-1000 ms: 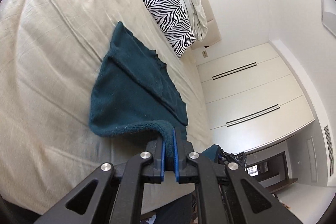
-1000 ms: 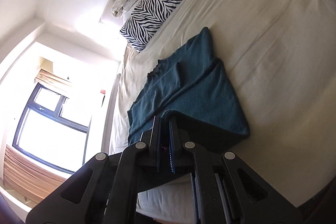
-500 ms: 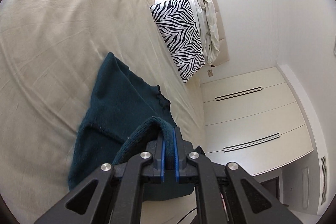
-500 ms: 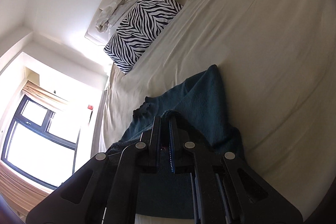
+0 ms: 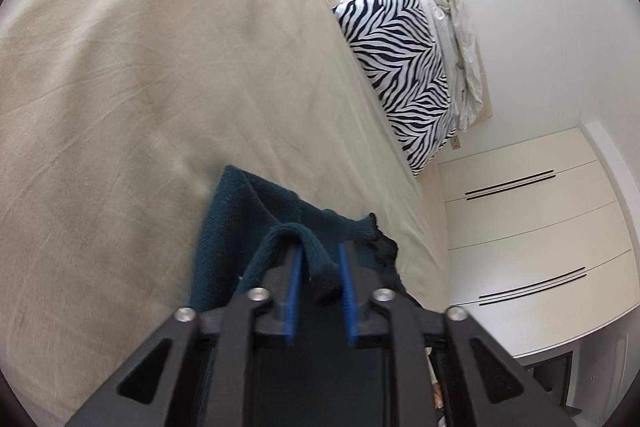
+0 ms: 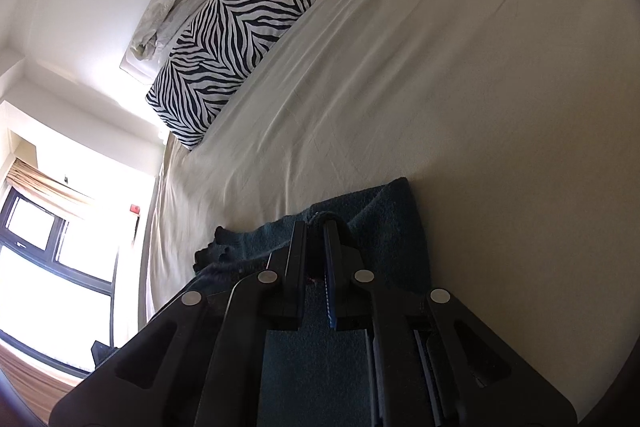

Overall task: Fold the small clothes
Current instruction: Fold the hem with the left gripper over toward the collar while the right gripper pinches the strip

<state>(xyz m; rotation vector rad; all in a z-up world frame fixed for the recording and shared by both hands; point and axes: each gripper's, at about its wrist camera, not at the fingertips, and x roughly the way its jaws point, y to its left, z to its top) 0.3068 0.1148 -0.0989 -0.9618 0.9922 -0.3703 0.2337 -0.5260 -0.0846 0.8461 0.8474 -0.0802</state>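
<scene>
A dark teal knit garment [image 5: 232, 227] lies on the beige bed sheet [image 5: 140, 87], folded over on itself. In the left wrist view, my left gripper [image 5: 320, 251] is low over it and its jaws are opening. A rolled hem of the garment still hangs between the blue pads [image 5: 294, 279], which stand apart from it. In the right wrist view, my right gripper [image 6: 316, 227] is shut on the other corner of the garment [image 6: 384, 223], just above the layer beneath. Most of the cloth is hidden under the grippers.
A zebra-striped pillow [image 5: 400, 67] and a crumpled white garment [image 5: 460, 39] lie at the head of the bed. White wardrobe doors [image 5: 520, 227] stand beyond the bed's side. In the right wrist view a bright window [image 6: 48, 247] is at left and bed sheet [image 6: 440, 87] stretches ahead.
Both grippers carried the near edge of the teal garment forward and down over its far part, doubling it. The left jaws have parted; the right stay shut.
</scene>
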